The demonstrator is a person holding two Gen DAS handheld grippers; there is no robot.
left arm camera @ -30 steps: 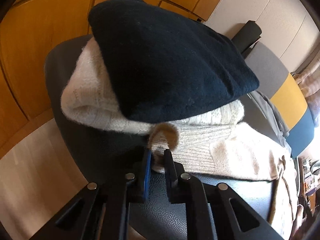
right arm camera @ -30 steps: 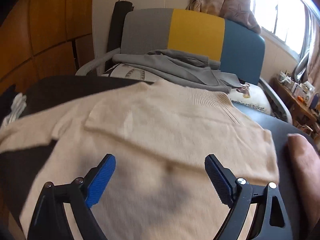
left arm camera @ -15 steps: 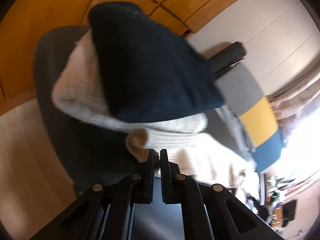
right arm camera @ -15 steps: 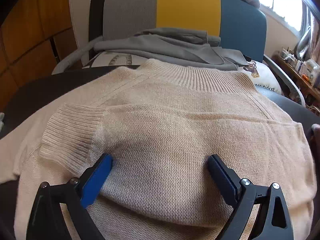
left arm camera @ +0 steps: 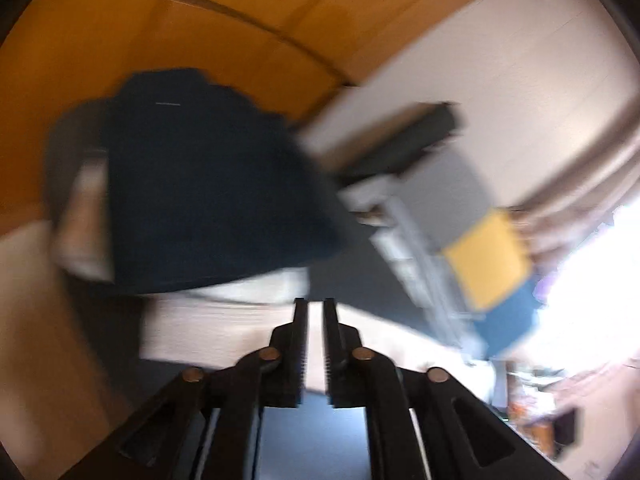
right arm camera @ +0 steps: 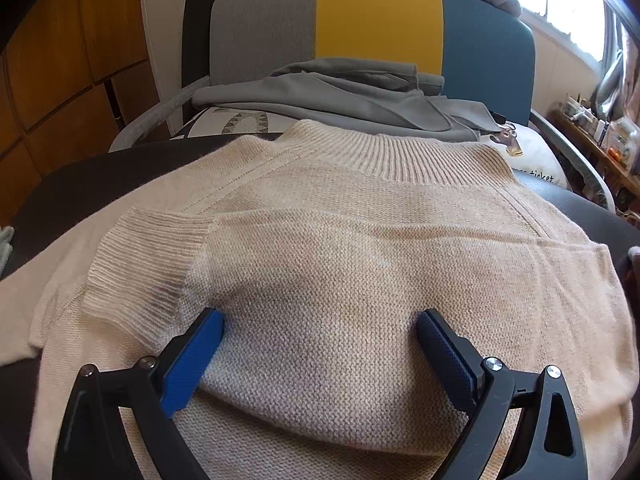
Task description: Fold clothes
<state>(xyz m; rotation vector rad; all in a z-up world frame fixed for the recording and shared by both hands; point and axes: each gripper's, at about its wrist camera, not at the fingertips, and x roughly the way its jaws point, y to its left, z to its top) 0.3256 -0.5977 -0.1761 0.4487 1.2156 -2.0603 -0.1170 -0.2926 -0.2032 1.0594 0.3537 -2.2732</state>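
Note:
A cream knit sweater (right arm camera: pixel 360 248) lies flat on a dark table (right arm camera: pixel 80 184), collar away from me, one sleeve folded across its body with the ribbed cuff (right arm camera: pixel 144 264) at the left. My right gripper (right arm camera: pixel 320 328) is open, fingers pressed onto the sweater's middle. In the blurred left wrist view my left gripper (left arm camera: pixel 315 308) is shut on a strip of the cream sweater sleeve (left arm camera: pixel 224 324) and holds it up. Behind it a dark navy folded garment (left arm camera: pixel 208 184) lies on a pale knit one (left arm camera: pixel 80 216).
A chair (right arm camera: pixel 380 20) with grey, yellow and blue back panels stands beyond the table, with a grey garment (right arm camera: pixel 344 92) and a printed cushion (right arm camera: pixel 532 160) on its seat. Wooden panels (right arm camera: pixel 72 60) are at the left. A cluttered shelf (right arm camera: pixel 600 132) is at the right.
My left gripper has closed on the cream sleeve end and swung up and right with it, blurring the view. My right gripper has lowered onto the sweater and stayed open.

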